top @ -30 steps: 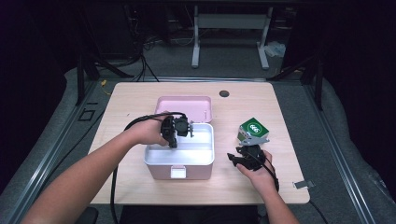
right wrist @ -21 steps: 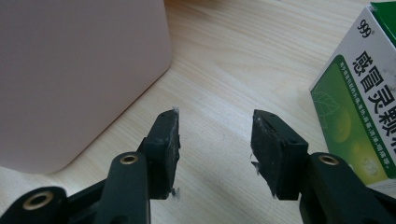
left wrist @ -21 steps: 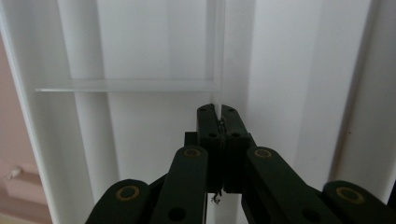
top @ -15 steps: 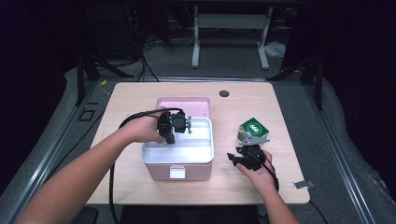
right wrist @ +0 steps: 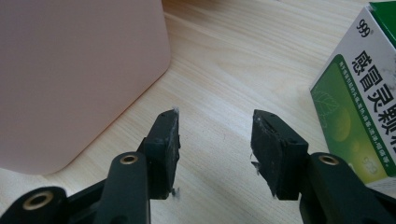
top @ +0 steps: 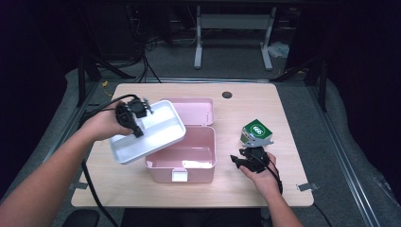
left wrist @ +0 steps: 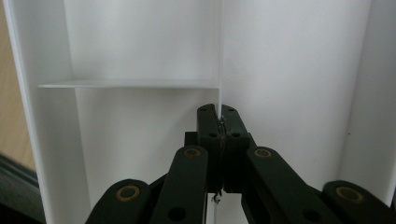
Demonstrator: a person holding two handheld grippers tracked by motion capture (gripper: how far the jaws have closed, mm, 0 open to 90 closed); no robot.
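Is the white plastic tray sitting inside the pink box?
No, the white plastic tray is lifted out, tilted beside the pink box.

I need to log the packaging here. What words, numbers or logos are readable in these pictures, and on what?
"999": top left of the white face of the green and white cardboard medicine box.
"感冒灵颗粒": large dark characters down that face, the last cut off by the picture's edge.
White logo on the box's green top: too blurred.
Small print at the face's lower right: unreadable.

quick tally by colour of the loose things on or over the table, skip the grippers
pink: 1, the open storage box with its hinged lid
white: 1, the divided insert tray, lifted out and held tilted over the box
green and white: 1, the medicine carton on the table
total: 3
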